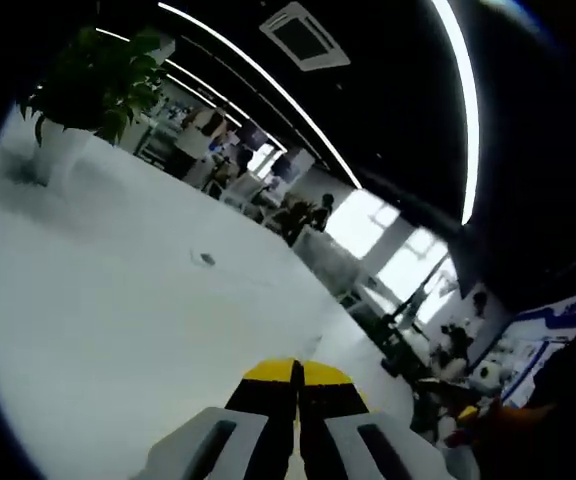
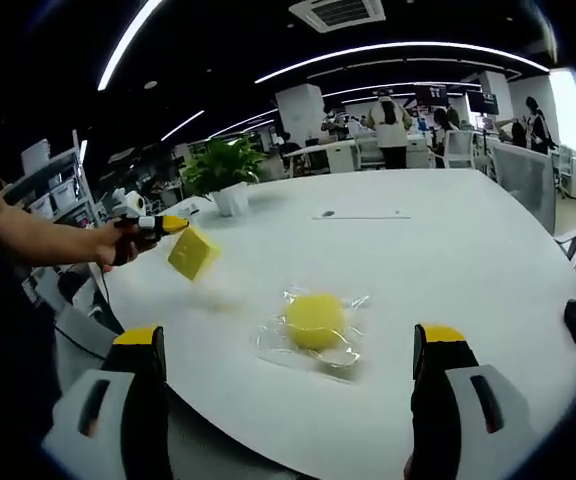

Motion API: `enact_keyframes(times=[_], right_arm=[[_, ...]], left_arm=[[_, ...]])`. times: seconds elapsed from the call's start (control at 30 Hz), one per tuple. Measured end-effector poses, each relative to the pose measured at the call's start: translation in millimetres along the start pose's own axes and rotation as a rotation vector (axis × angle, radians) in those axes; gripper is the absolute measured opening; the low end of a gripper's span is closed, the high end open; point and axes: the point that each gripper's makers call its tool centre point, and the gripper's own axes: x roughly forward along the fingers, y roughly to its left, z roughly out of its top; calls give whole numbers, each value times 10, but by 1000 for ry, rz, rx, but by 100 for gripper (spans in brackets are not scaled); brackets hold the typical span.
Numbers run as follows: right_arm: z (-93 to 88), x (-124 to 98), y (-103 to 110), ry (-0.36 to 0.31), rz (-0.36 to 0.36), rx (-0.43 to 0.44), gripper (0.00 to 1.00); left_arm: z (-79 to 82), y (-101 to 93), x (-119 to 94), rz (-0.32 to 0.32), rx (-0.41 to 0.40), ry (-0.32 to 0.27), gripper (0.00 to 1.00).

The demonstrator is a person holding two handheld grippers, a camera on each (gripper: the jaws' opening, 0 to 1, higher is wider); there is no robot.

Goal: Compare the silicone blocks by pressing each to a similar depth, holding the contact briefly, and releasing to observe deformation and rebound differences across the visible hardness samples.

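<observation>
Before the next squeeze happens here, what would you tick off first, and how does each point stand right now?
1. Left gripper has a block: ok, it holds the yellow block above the white table.
2. Left jaws closed: ok, they meet in the left gripper view.
3. Right gripper free: ok, open with nothing between its jaws.
4. Second sample reachable: ok, the round yellow piece lies ahead on clear wrap.
5. Round piece unwrapped: cannot tell.
6. Block hardness: cannot tell, no label visible.

Bright table, dark ceiling, heavy fisheye bend

Ceiling strips (image 2: 398, 48) and windows (image 1: 388, 240) give the light; the white table (image 2: 448, 260) glares pale. The left gripper view is soft and smeared, the yellow block (image 2: 194, 252) blurred, and edges curve strongly.
</observation>
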Motion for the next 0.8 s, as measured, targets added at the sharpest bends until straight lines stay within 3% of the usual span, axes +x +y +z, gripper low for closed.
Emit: enact_keyframes(times=[0.3, 0.53, 0.8], right_arm=[[173, 42, 10, -24, 27, -23, 96], [304, 186, 91, -64, 98, -14, 96], [404, 345, 344, -87, 196, -73, 96]], left_arm=[[331, -421, -3, -89, 87, -32, 0], [347, -710, -13, -135, 219, 19, 0], [353, -985, -59, -212, 276, 36, 0]])
